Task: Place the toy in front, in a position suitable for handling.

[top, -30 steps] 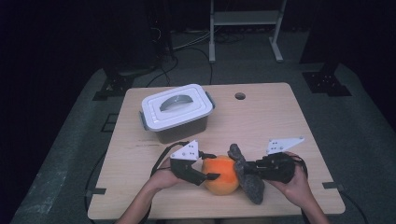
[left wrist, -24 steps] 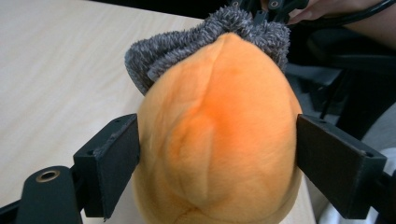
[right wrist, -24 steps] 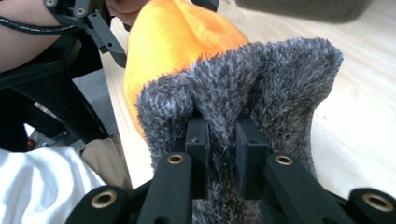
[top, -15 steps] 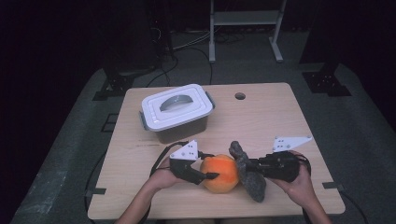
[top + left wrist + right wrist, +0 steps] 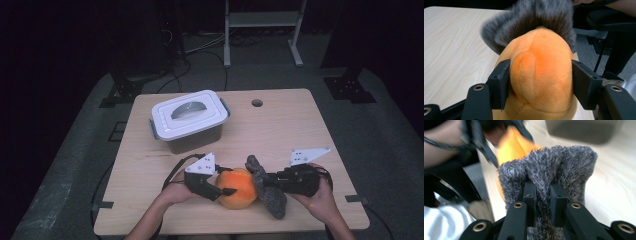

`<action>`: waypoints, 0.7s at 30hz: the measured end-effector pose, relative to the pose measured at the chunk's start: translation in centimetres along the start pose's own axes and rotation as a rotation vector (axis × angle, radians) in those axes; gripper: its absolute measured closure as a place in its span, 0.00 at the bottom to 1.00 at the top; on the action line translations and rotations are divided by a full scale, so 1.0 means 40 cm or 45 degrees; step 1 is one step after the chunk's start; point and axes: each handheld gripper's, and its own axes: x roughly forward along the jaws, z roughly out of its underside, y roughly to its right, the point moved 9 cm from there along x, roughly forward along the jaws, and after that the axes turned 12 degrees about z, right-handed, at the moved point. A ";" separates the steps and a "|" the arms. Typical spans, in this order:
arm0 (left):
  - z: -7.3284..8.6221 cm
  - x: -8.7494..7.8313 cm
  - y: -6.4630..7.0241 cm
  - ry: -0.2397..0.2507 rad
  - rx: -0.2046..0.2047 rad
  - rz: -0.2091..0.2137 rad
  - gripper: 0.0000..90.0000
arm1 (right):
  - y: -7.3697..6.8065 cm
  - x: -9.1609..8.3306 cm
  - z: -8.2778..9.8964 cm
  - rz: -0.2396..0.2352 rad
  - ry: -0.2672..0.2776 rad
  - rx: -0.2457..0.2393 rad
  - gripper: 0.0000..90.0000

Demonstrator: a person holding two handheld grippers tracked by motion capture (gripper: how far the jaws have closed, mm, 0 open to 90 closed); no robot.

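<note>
High view: lidded bin (image 5: 190,120), contents hidden, lid (image 5: 189,113) on.

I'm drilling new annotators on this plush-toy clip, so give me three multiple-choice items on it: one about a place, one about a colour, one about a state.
1. Where does the lidded box stand on the table?
A. behind the toy, to the left
B. at the right edge
C. on the floor

2. What colour is the toy's round body?
A. blue
B. orange
C. white

3. What does the right gripper do?
A. hangs open above the box
B. lies loose on the table
C. pinches the toy's grey fur

Answers: 1 A, the high view shows it beyond the toy; 2 B, plainly orange; 3 C, its jaws squeeze a fold of fur.
</note>
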 end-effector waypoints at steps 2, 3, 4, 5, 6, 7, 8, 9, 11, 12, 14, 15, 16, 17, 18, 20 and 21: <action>0.000 0.003 0.002 -0.002 0.006 0.000 0.41 | -0.013 0.004 -0.011 -0.007 0.006 -0.020 0.86; 0.001 0.003 0.002 0.000 0.005 0.000 0.40 | -0.016 0.009 -0.008 -0.009 -0.007 -0.030 0.86; 0.003 0.005 0.002 0.003 0.005 -0.001 0.38 | -0.017 0.016 -0.001 -0.007 -0.020 -0.030 0.86; 0.003 0.008 0.001 0.020 0.005 -0.002 0.36 | -0.015 0.021 0.007 -0.009 -0.033 -0.029 0.86; 0.004 0.011 0.000 0.041 0.005 0.007 0.33 | -0.011 0.025 0.014 -0.011 -0.043 -0.023 0.86; 0.005 0.013 0.001 0.053 0.002 0.019 0.31 | -0.008 0.026 0.020 -0.018 -0.047 -0.013 0.86; 0.006 0.015 0.000 0.056 -0.005 0.030 0.28 | -0.004 0.025 0.026 -0.024 -0.053 -0.006 0.86; 0.007 0.017 0.001 0.063 -0.020 0.042 0.25 | -0.001 0.024 0.032 -0.026 -0.060 0.001 0.85; 0.012 0.020 0.002 0.053 -0.039 0.068 0.21 | 0.004 0.024 0.042 -0.033 -0.071 0.014 0.85; 0.016 0.021 0.004 0.058 -0.052 0.085 0.21 | 0.007 0.023 0.047 -0.037 -0.080 0.019 0.85; 0.020 0.023 0.007 0.078 -0.052 0.100 0.26 | 0.011 0.021 0.053 -0.058 -0.097 0.049 0.83; 0.021 0.024 0.008 0.077 -0.055 0.093 0.28 | 0.012 0.018 0.053 -0.063 -0.104 0.052 0.84; 0.020 0.024 0.008 0.077 -0.051 0.088 0.35 | 0.013 0.011 0.048 -0.051 -0.100 0.049 0.84; 0.019 0.023 0.008 0.075 -0.050 0.078 0.38 | 0.013 0.007 0.042 -0.038 -0.088 0.038 0.85; 0.017 0.023 0.008 0.074 -0.047 0.075 0.41 | 0.011 0.001 0.033 -0.026 -0.070 0.028 0.86; 0.014 0.027 0.010 0.073 -0.033 0.066 0.43 | 0.002 -0.009 0.008 -0.026 -0.014 0.020 0.86; 0.013 0.030 0.011 0.071 -0.031 0.064 0.44 | -0.004 -0.011 -0.003 -0.027 0.001 0.009 0.86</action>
